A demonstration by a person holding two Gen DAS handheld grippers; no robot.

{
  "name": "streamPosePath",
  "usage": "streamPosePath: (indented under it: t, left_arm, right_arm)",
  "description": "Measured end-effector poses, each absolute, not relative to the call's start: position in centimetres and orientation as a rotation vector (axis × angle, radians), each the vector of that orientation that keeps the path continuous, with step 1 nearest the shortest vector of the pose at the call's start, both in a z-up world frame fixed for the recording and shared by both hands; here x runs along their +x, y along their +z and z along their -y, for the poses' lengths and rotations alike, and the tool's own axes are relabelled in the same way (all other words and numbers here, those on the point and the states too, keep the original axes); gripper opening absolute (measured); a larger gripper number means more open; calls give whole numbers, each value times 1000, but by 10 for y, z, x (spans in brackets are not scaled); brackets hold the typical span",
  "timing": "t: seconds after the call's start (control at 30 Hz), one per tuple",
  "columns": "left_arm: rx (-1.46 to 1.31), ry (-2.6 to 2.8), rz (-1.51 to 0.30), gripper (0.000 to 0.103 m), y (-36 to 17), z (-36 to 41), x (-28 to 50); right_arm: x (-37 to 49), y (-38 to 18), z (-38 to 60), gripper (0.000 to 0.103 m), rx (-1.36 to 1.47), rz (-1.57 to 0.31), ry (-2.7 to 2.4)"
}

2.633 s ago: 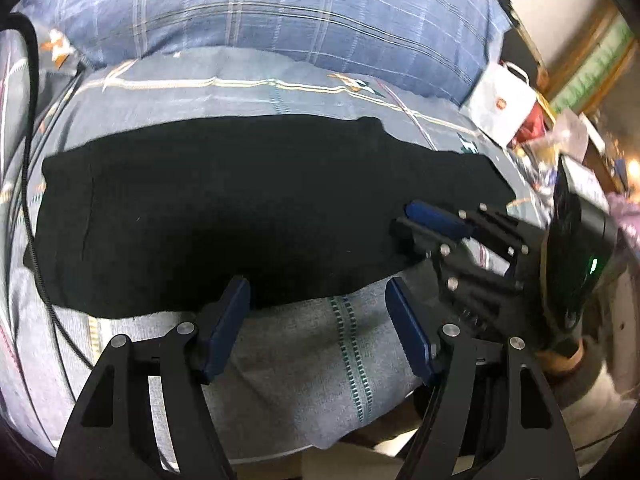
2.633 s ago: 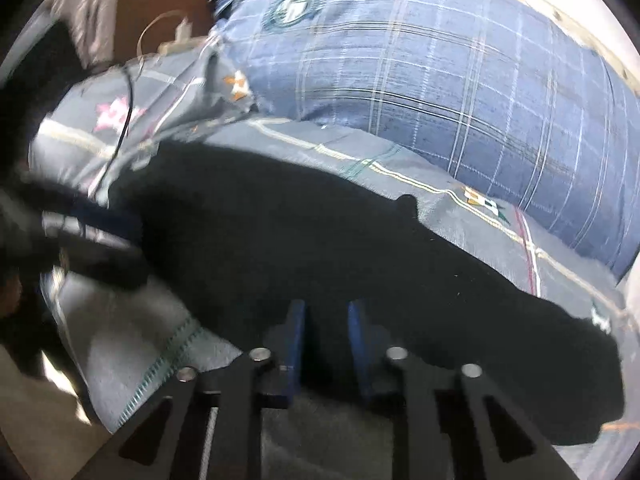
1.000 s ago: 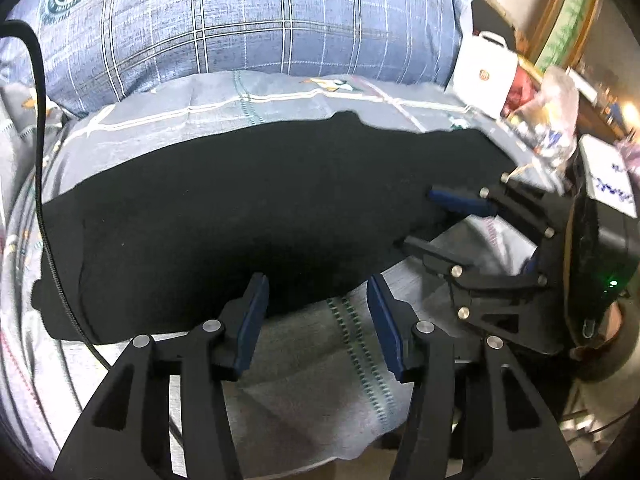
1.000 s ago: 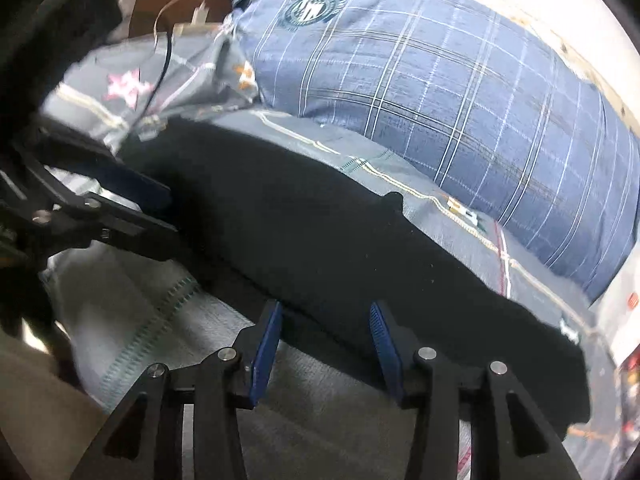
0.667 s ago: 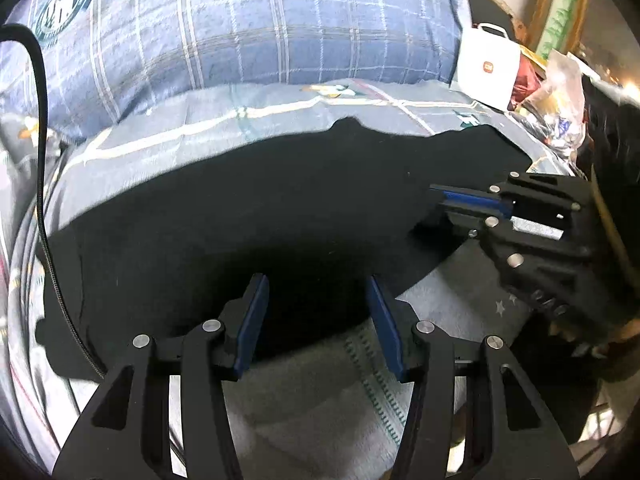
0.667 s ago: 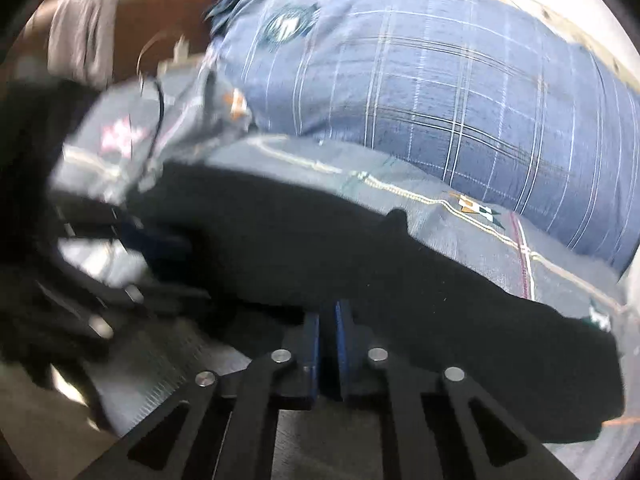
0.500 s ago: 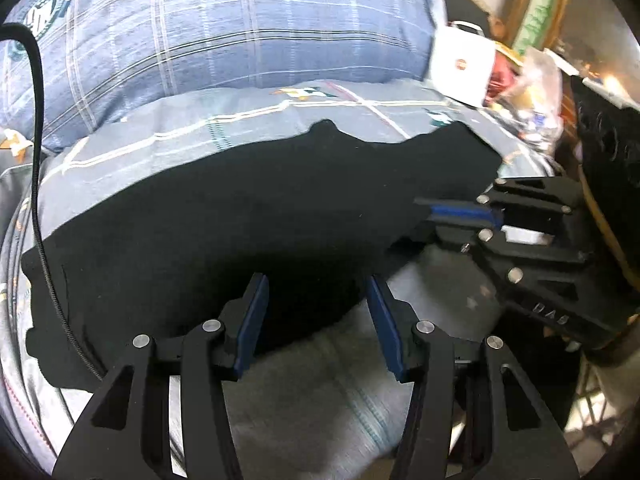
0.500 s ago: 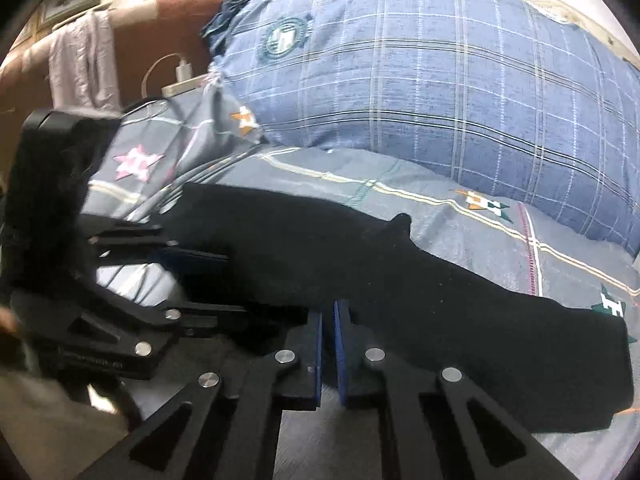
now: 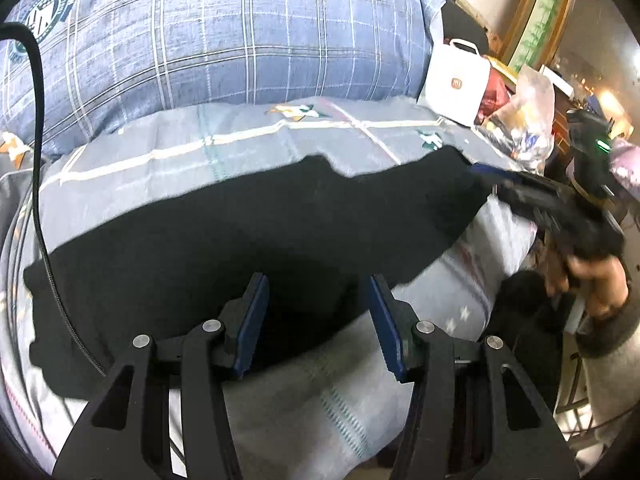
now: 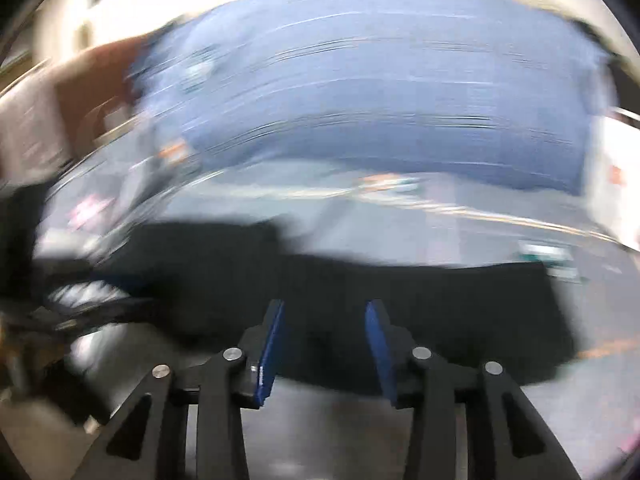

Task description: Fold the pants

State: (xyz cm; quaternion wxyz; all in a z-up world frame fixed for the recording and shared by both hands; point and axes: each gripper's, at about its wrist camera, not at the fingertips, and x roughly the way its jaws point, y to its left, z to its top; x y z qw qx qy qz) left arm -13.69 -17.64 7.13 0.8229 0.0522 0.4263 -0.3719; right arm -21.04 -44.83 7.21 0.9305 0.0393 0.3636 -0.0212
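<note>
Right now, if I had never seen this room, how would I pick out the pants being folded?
Find the big blue plaid pillow at the back of the bed. Just in front of it, a grey patterned sheet covers the mattress, and the pants lie spread across it as one long flat strip. They are the only plain black cloth there; everything around them is blue or grey with a pattern.

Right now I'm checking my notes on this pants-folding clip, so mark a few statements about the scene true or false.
1. The pants are black. True.
2. They lie on a wooden floor. False: on a grey patterned bedsheet.
3. A blue plaid pillow sits behind them. True.
4. The left gripper pinches the fabric shut. False: its jaws stand apart.
5. A white paper bag stands at the right. True.
</note>
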Motion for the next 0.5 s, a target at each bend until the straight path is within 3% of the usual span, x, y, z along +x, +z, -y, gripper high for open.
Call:
streamPosePath:
  t: [0.23, 0.3, 0.5]
  left_arm:
    - [142, -792, -963, 51, 50, 210, -120]
    - [150, -787, -975, 51, 45, 213, -118]
    - [141, -788, -982, 54, 44, 211, -116]
  right_arm:
    - [-155, 37, 560, 40, 118, -942, -372]
    - [-150, 29, 568, 6, 150, -971, -321]
    - [-186, 60, 554, 3, 78, -860, -268]
